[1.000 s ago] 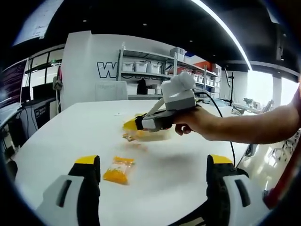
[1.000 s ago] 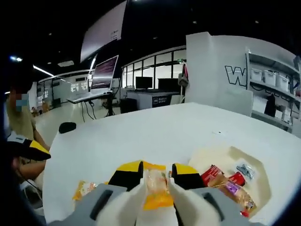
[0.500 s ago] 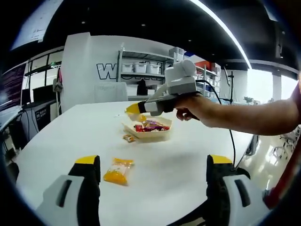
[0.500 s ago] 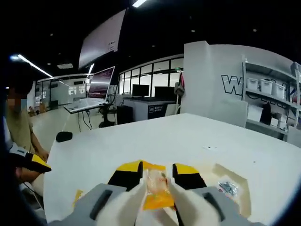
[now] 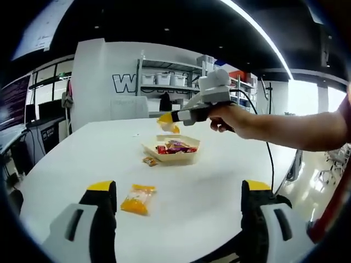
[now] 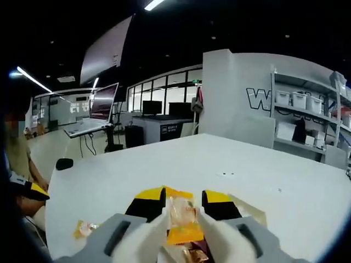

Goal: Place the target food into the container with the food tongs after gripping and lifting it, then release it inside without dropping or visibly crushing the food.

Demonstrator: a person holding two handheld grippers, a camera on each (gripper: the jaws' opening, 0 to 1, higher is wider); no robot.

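While the right gripper (image 6: 184, 204) is clamped on an orange snack packet (image 6: 182, 219), the packet stands upright between its yellow-tipped jaws, a pale round biscuit showing through the wrapper's clear window. Seen from the left gripper view, that same right gripper (image 5: 166, 117) hangs in the air above the far left corner of the container (image 5: 171, 150), a shallow cream tray resting on the white table (image 5: 219, 181), with the packet (image 5: 171, 125) dangling from its tip, clear of the tray. A person's hand (image 5: 229, 118) wraps the gripper's handle and a bare forearm runs off to the right.

Inside the tray lie several wrapped snacks (image 5: 174, 147), red and purple among them. A small wrapped piece (image 5: 149, 161) sits on the table just beside the tray's near left corner. Nearer still, another orange snack packet (image 5: 138, 198) lies flat on the table, well apart from the tray and just right of the left gripper's left jaw.

The left gripper (image 5: 179, 205) stands wide apart, its two yellow-capped jaws holding nothing, low over the near edge of the table.

From the right gripper view, a corner of the tray (image 6: 253, 211) peeks out just right of the jaws, and the flat packet (image 6: 84, 228) lies at the far left on the table (image 6: 164, 164). Shelving with white bins (image 6: 299, 99) stands along the far wall.
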